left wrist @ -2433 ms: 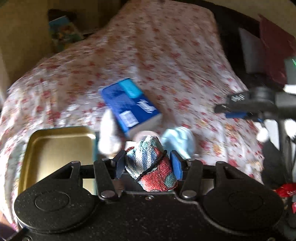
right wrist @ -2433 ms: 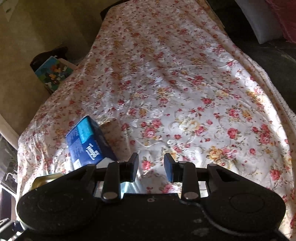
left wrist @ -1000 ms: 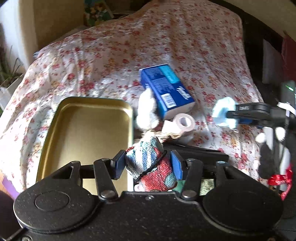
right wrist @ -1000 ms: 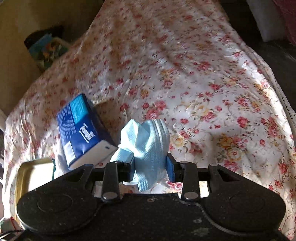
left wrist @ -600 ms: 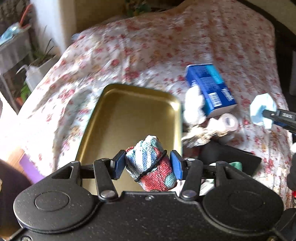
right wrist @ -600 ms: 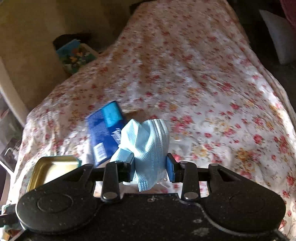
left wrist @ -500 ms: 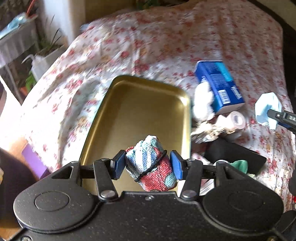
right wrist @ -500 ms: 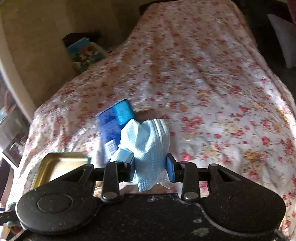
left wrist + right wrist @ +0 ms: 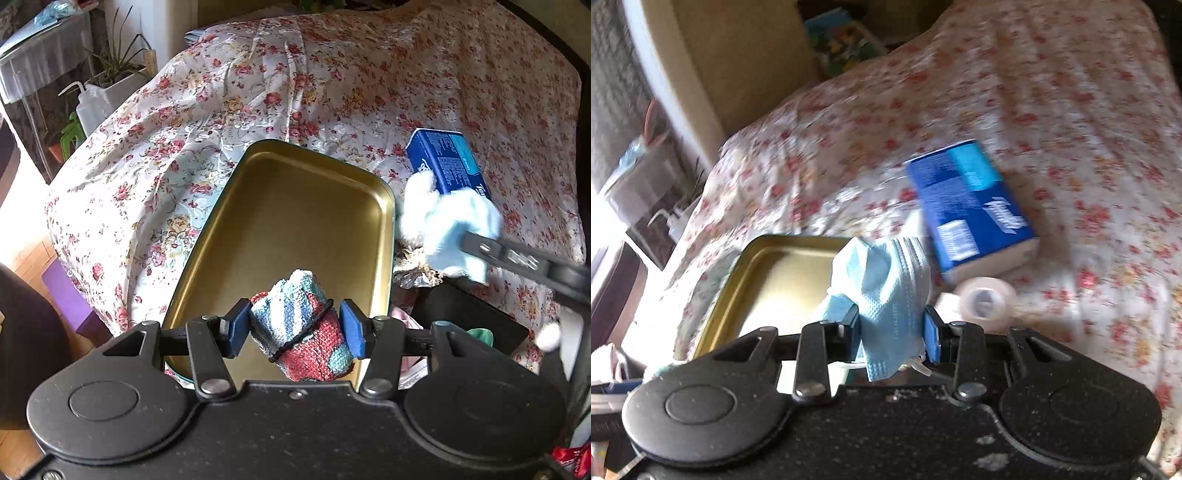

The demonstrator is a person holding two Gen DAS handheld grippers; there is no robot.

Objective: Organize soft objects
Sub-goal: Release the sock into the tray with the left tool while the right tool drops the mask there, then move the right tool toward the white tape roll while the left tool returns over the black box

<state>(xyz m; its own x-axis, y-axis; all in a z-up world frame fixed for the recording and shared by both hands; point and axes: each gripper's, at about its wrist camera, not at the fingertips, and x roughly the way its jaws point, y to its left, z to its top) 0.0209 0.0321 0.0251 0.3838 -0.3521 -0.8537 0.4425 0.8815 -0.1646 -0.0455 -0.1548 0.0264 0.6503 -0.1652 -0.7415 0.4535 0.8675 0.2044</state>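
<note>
The left gripper [image 9: 293, 330] tilts steeply down over the near end of the gold tray [image 9: 236, 177] on the bed [image 9: 369, 74], its 2 fingers clamped on a rolled knit cloth [image 9: 303, 332]. Right of it, the right gripper [image 9: 892, 332] angles down by the tray's edge, fingers pinching a blue face mask [image 9: 882, 284], with a blue tissue pack [image 9: 967, 206] beyond.

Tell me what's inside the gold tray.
The gold tray shows only bare metal. Its near end is hidden behind the rolled cloth gripped by the left gripper, so that part can't be checked. The face mask sits clamped in the right gripper, not in the tray.
</note>
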